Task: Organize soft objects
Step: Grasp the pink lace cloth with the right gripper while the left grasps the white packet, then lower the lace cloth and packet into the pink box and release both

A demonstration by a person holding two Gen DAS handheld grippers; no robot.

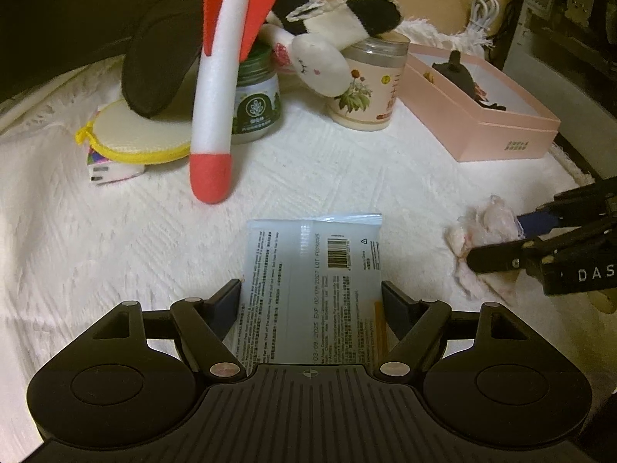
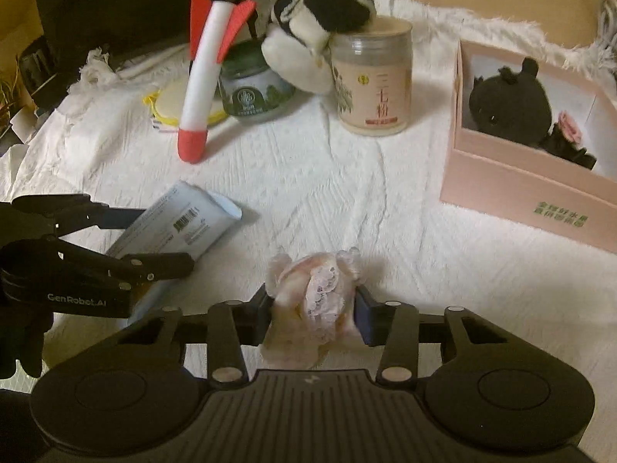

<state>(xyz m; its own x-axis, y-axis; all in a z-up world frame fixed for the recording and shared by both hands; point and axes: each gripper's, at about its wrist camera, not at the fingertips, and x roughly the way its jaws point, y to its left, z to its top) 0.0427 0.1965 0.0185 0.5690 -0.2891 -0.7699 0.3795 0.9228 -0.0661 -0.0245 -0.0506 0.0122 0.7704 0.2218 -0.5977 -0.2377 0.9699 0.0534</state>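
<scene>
My left gripper is shut on a pale blue wet-wipes pack, held low over the white cloth; it also shows in the right wrist view. My right gripper is shut on a small pink lacy cloth bundle, seen at the right in the left wrist view. A pink open box at the right holds a black plush toy. A white and red foam rocket leans on a green jar. A black and white plush rabbit lies across the jars.
A floral jar stands mid-back. A black eye mask rests over a yellow-rimmed round pad and a small box. A white cable lies at the back right. The white cloth covers the surface.
</scene>
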